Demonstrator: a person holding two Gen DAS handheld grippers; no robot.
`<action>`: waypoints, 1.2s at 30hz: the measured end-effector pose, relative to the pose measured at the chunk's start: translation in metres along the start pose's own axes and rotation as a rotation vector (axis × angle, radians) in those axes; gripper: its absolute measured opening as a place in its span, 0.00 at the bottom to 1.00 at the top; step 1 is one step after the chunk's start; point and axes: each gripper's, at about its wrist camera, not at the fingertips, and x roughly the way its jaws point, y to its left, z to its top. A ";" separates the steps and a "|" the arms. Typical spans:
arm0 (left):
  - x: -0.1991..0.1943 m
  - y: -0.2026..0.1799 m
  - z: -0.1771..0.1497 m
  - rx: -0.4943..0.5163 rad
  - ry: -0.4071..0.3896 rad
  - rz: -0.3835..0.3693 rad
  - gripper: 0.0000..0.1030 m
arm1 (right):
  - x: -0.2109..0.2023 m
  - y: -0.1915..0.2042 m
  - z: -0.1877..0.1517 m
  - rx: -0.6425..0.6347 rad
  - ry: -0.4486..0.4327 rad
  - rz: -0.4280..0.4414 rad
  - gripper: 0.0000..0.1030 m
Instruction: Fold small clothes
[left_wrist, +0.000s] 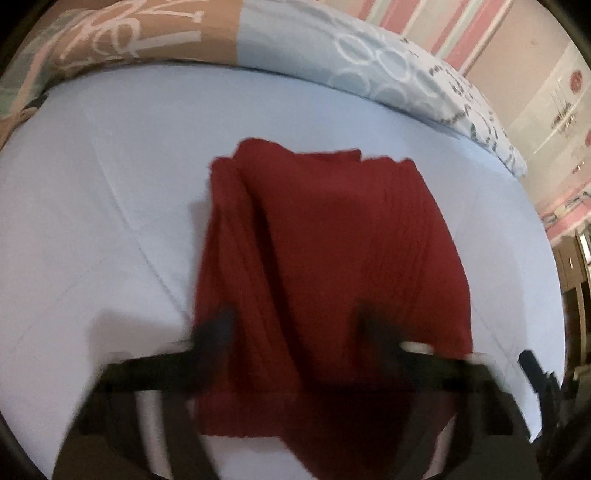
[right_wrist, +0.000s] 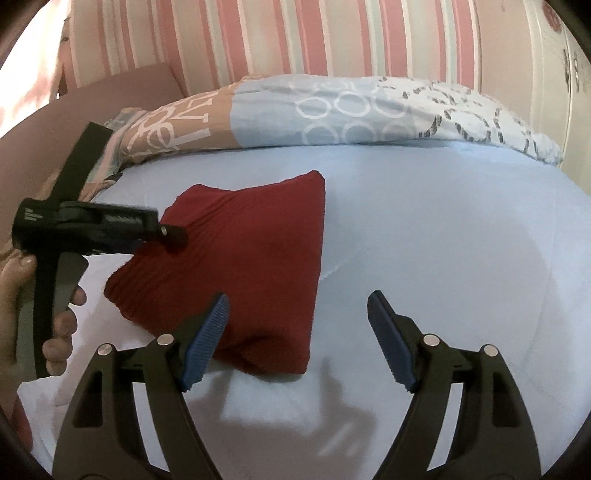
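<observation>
**A:** Where's the red garment (right_wrist: 255, 266) relative to the two tools?

**B:** In the right wrist view it lies left of centre on the pale blue sheet (right_wrist: 443, 240), already folded into a rough rectangle, its long axis running from the lower middle of the frame up toward the upper centre. The left gripper (right_wrist: 173, 236) comes in from the left edge, its tip over the cloth's upper left part, so that hand is the nearer one.

**A:** Is it pinching the cloth?

**B:** Hard to say. In its own view the left gripper (left_wrist: 295, 325) is blurred; red fabric lies between the half-closed fingers, but I can't tell whether the pads press on it.

**A:** And the right gripper (right_wrist: 297, 334)?

**B:** Spread wide, holding nothing; its left pad (right_wrist: 207, 339) overlaps the garment's lower edge, its right pad sits over bare sheet.

**A:** Surroundings?

**B:** A patterned duvet (right_wrist: 332, 110) bunched across the upper frame, pink-striped wall (right_wrist: 258, 37) behind.
</observation>
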 end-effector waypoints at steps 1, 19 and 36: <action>0.001 -0.005 -0.001 0.036 -0.010 0.016 0.35 | 0.001 -0.001 -0.001 0.000 -0.002 -0.001 0.76; 0.007 0.001 -0.017 0.510 -0.215 0.321 0.43 | 0.035 0.011 0.012 -0.001 -0.019 -0.068 0.76; -0.029 0.050 -0.073 0.127 -0.104 0.238 0.75 | 0.023 0.022 0.001 -0.029 0.008 -0.028 0.78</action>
